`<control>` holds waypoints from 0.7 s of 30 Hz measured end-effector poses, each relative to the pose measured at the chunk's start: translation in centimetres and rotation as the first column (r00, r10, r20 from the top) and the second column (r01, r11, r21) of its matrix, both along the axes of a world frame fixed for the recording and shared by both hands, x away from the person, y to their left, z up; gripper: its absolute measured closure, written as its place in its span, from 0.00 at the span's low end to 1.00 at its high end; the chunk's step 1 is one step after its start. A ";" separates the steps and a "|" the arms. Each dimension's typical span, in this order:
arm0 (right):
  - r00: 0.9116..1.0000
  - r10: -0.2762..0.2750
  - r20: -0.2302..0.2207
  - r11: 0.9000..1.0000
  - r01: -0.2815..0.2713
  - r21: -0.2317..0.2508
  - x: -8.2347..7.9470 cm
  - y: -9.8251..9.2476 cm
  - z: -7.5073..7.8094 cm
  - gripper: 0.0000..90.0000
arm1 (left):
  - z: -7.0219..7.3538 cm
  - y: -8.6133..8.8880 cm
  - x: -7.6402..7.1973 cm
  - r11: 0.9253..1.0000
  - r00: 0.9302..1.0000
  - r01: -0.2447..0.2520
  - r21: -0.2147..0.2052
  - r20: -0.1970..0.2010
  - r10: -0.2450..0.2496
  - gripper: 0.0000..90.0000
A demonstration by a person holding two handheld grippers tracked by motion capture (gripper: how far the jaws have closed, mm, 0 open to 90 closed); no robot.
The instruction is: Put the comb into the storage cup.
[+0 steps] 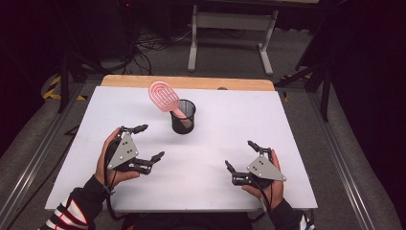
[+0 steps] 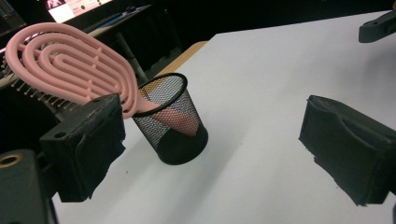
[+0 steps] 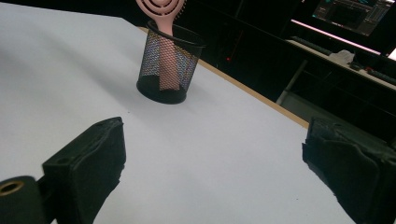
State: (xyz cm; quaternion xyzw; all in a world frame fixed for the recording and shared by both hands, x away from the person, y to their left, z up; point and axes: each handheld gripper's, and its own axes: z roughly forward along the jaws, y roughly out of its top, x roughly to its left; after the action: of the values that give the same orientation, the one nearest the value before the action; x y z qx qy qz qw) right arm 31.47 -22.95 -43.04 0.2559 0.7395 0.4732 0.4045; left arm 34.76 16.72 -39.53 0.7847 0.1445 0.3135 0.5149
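A pink hairbrush (image 1: pixel 164 97) stands handle-down in a black mesh cup (image 1: pixel 183 117) near the table's middle back, its oval head leaning left over the rim. In the left gripper view the hairbrush (image 2: pixel 70 65) and cup (image 2: pixel 173 121) lie just ahead of the jaws. My left gripper (image 1: pixel 150 142) is open, low over the table left of the cup, holding nothing. My right gripper (image 1: pixel 240 154) is open too, at the front right, apart from the cup (image 3: pixel 169 63).
The white tabletop (image 1: pixel 230 120) has a wooden strip (image 1: pixel 191 82) along its far edge. Beyond it stands a white desk frame (image 1: pixel 230 33) on a grey floor with cables. Metal rails run along both sides of the table.
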 end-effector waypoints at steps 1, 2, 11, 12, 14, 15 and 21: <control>1.000 0.001 0.001 1.000 -0.001 -0.002 0.0 0.0 0.0 0.07 | -0.1 0.0 0.0 1.000 1.000 0.002 0.000 -0.002 -0.002 0.09; 1.000 0.001 0.001 1.000 -0.001 -0.003 0.0 0.0 0.0 0.07 | -0.2 0.1 -0.1 1.000 1.000 0.003 0.002 -0.002 -0.003 0.09; 1.000 -0.005 0.004 1.000 0.005 0.001 0.0 -0.1 0.0 0.07 | -1.5 0.7 -0.6 1.000 1.000 0.009 0.028 -0.008 -0.008 0.09; 1.000 -0.005 0.003 1.000 0.005 0.002 0.0 -0.1 0.0 0.07 | -1.6 0.8 -0.7 0.999 1.000 0.004 0.035 -0.004 -0.003 0.09; 1.000 -0.007 0.005 1.000 0.007 0.000 0.0 -0.1 0.0 0.07 | -1.8 1.0 -0.9 1.000 1.000 0.003 0.028 -0.005 -0.003 0.09; 1.000 -0.007 0.004 1.000 0.007 -0.001 0.0 -0.2 0.0 0.07 | -1.9 1.1 -0.9 1.000 1.000 0.007 0.016 -0.013 -0.007 0.09; 1.000 -0.013 0.001 1.000 0.013 0.002 0.1 -0.4 0.0 0.07 | -2.8 2.2 -1.2 1.000 0.999 -0.020 0.011 -0.033 0.020 0.09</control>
State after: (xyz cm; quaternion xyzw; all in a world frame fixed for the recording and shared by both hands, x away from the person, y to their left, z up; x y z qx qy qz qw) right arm 31.54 -23.33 -43.05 0.2608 0.7372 0.4715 0.4076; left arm 33.56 18.88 -42.29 0.7909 0.1591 0.3064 0.5053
